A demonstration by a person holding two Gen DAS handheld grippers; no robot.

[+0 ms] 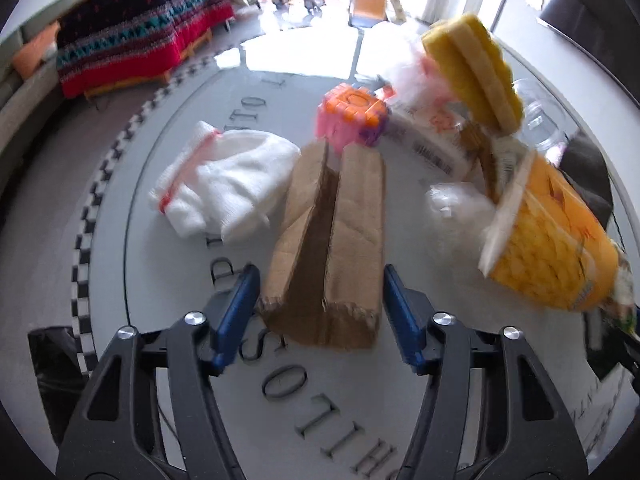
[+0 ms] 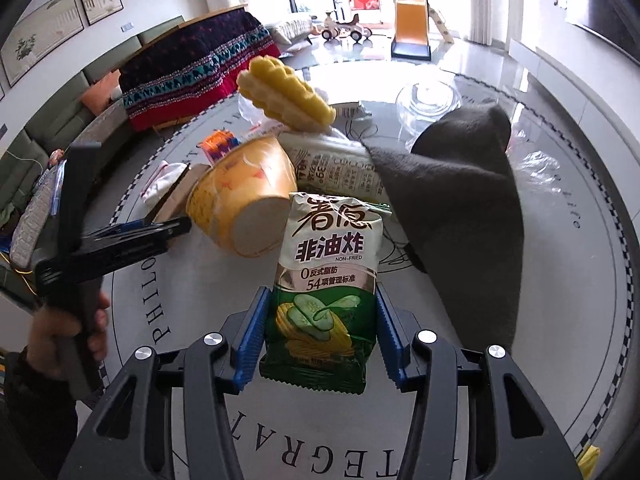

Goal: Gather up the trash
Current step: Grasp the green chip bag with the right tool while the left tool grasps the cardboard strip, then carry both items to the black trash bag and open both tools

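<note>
A creased brown paper bag [image 1: 340,240] lies flat on the round lettered table [image 1: 132,280]. My left gripper [image 1: 320,292] has its blue pads against both sides of the bag's near end, shut on it. My right gripper [image 2: 320,320] is shut on a green and white snack packet [image 2: 328,264] and holds it upright above the table [image 2: 560,280]. In the right wrist view, the left gripper [image 2: 168,228] comes in from the left, a hand [image 2: 96,320] on its handle. A yellow paper cup [image 2: 244,196] lies on its side beside the packet.
Near the bag are white knitted gloves [image 1: 224,184], a pink and orange toy cube [image 1: 352,120], a yellow sponge [image 1: 476,72], a printed white pouch [image 1: 432,144] and crumpled clear plastic [image 1: 456,204]. A dark grey cloth [image 2: 460,200] and a clear dome lid [image 2: 428,100] lie further right.
</note>
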